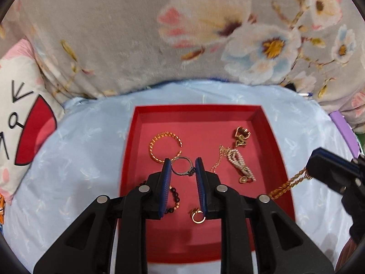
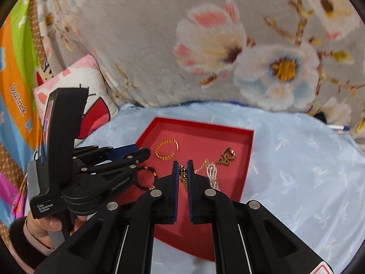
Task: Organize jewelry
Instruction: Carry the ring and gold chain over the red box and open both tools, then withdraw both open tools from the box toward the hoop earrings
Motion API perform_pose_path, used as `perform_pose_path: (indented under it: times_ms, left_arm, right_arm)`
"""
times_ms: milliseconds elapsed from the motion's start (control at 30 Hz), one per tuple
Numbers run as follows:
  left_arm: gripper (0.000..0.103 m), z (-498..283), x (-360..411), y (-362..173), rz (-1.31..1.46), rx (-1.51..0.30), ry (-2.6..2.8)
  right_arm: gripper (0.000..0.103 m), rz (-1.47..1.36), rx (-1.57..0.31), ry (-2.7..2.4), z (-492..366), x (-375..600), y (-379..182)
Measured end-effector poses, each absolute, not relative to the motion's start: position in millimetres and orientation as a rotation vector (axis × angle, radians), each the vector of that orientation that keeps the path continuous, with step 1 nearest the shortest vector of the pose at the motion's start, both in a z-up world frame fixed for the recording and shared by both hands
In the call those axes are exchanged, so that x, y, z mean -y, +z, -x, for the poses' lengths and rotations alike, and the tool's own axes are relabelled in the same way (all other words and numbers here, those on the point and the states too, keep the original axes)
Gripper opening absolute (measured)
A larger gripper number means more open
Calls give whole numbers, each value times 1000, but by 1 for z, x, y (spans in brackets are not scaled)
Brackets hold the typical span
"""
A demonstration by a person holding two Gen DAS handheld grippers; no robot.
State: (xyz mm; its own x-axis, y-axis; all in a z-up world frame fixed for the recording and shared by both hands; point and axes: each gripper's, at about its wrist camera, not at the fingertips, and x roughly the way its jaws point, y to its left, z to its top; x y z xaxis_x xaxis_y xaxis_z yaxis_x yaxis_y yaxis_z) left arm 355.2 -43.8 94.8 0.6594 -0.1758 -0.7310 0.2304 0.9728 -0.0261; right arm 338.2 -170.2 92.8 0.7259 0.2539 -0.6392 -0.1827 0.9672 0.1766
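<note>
- Left wrist view: the left gripper (image 1: pixel 183 163) hangs over the red tray (image 1: pixel 277 137), its fingers moderately apart and gripping nothing.
- Between the fingertips lies a silver ring (image 1: pixel 182 165), flat on the tray floor.
- At 11 o'clock from the ring sits a gold bangle (image 1: pixel 164 146), its near edge just beside the left fingertip.
- A beaded bracelet (image 1: pixel 174 199) shows at 7 o'clock, partly hidden by the left finger; a small gold ring (image 1: pixel 197 217) lies at 6 o'clock.
- A pearl piece (image 1: pixel 239 163) lies at 3 o'clock, a gold pendant (image 1: pixel 240 135) at 1 o'clock.
- The right gripper (image 1: pixel 313 166) enters at 3 o'clock, closed on a gold chain (image 1: pixel 287 183) that drapes over the tray's right wall.
- The tray rests on a blue cloth (image 1: pixel 86 159).
- Right wrist view: the right gripper (image 2: pixel 182 165) has its fingers narrow, pinching the gold chain (image 2: pixel 183 175) above the tray (image 2: pixel 247 155).
- The bangle (image 2: pixel 166 149) lies at 11 o'clock from the tips, the pearl piece (image 2: pixel 212 174) at 3 o'clock, the pendant (image 2: pixel 227 156) at 2 o'clock.
- The left gripper (image 2: pixel 142 151) reaches in from 9 o'clock, over the beaded bracelet (image 2: pixel 148 178).
</note>
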Motion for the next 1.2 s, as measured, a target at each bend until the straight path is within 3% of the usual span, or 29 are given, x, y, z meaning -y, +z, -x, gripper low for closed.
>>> perform_pose_path:
  times_ms: [367, 467, 533, 667, 1067, 1200]
  left_arm:
    - [21, -391, 50, 50, -72, -915, -215]
    - [23, -393, 49, 52, -71, -906, -202]
    - [32, -394, 48, 53, -67, -904, -199]
    - [33, -393, 45, 57, -64, -885, -188]
    - [36, -360, 19, 71, -23, -840, -174]
    - [42, -328, 7, 82, -19, -811, -175]
  right_arm:
    - [6, -83, -823, 239, -367, 163, 33]
    - [6, -75, -840, 239, -370, 163, 26]
    - [6, -64, -850, 238, -370, 161, 21]
    - [6, -49, -861, 239, -372, 159, 16]
    - [18, -70, -779, 212, -341, 178, 36]
    - [22, -75, -730, 196, -301, 189, 52]
